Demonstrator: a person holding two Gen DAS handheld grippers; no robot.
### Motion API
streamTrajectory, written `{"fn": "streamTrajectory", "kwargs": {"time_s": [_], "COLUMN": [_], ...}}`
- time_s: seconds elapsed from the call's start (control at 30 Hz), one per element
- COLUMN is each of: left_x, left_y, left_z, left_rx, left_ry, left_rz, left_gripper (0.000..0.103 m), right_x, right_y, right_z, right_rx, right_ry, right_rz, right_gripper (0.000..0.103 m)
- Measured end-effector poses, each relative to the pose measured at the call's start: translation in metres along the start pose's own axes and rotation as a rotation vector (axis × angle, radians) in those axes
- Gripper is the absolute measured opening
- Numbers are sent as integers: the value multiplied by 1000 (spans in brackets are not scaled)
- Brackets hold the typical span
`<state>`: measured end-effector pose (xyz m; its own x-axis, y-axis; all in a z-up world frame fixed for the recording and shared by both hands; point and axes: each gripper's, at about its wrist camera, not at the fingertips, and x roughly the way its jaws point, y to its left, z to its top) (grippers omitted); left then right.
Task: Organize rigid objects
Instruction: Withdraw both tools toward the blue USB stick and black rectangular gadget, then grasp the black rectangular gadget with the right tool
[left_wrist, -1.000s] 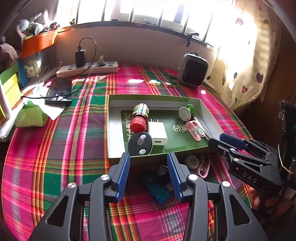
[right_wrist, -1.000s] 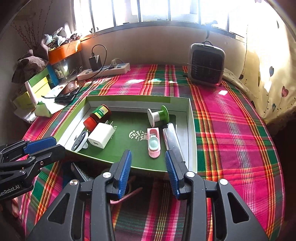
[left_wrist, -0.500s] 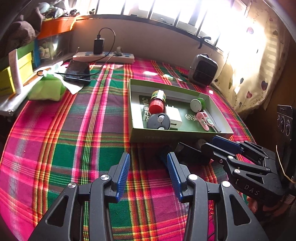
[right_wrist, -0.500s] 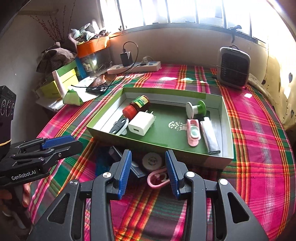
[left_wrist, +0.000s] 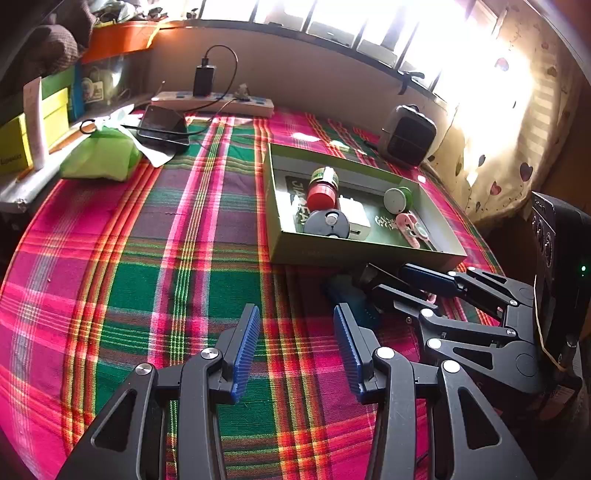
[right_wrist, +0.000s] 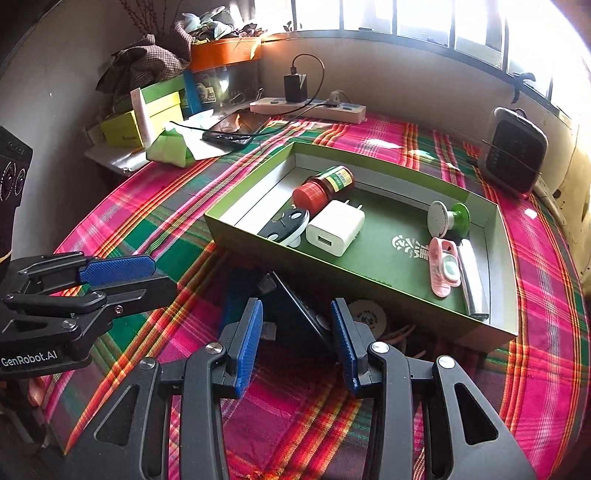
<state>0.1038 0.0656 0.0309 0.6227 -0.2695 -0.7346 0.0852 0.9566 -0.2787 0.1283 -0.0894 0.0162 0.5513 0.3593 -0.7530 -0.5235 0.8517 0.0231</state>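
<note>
A green box (right_wrist: 369, 306) (left_wrist: 362, 254) on the plaid cloth holds a red-capped bottle (right_wrist: 325, 186), a white charger (right_wrist: 334, 227), a black oval device (right_wrist: 284, 225), a green spool (right_wrist: 448, 218), a pink clip (right_wrist: 445, 266) and a silver tube (right_wrist: 471, 277). Loose in front of the box lie a flat black object (right_wrist: 295, 306), a blue object (right_wrist: 236, 295) (left_wrist: 347, 295), a white disc (right_wrist: 367, 314) and a pink loop (right_wrist: 399, 334). My right gripper (right_wrist: 295, 321) (left_wrist: 424, 284) hovers open over the black object. My left gripper (left_wrist: 295, 325) (right_wrist: 122, 273) is open over bare cloth, left of these things.
A small heater (right_wrist: 515, 149) stands at the back right. A power strip (right_wrist: 306, 107) with a plugged charger, a phone (right_wrist: 229, 136), a green pouch (right_wrist: 170, 146) and stacked yellow boxes (right_wrist: 125, 127) crowd the back left. Plaid cloth stretches left of the box.
Both grippers have pulled back from the box, which now looks farther off. The loose things in front of it have come into the right wrist view. Neither pair of jaws has changed width.
</note>
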Motion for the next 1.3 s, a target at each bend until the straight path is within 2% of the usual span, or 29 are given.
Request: {"fn": "streamTrajectory", "kwargs": {"time_s": [0.17,0.33,0.53,0.63,1.13,1.3], "left_x": [-1,-1,-3,-5,-11,-6], "left_y": [4,5,6,10,28,26], "left_z": [-1,-1,-1,-2,-6,-8], "left_rx": [-7,-11,-12,-19,-53,-48], "left_ry": [2,1,1,-3,-3,17], "left_rz": [-8,-17,-23,-24,-7,-2], "left_gripper": [41,41,41,41,41,41], "right_x": [3,6,6,6,8,5], "right_y": [2,5,7,8,27,25], "right_z": [1,0,2,4,3,-3], "right_rx": [-18,-53,-44,-24,119,178], "right_ry": [20,51,58,69,100,82], "right_rz": [-23,-90,-89,-64,163,200], "right_gripper": [39,38,34,29,29,28]}}
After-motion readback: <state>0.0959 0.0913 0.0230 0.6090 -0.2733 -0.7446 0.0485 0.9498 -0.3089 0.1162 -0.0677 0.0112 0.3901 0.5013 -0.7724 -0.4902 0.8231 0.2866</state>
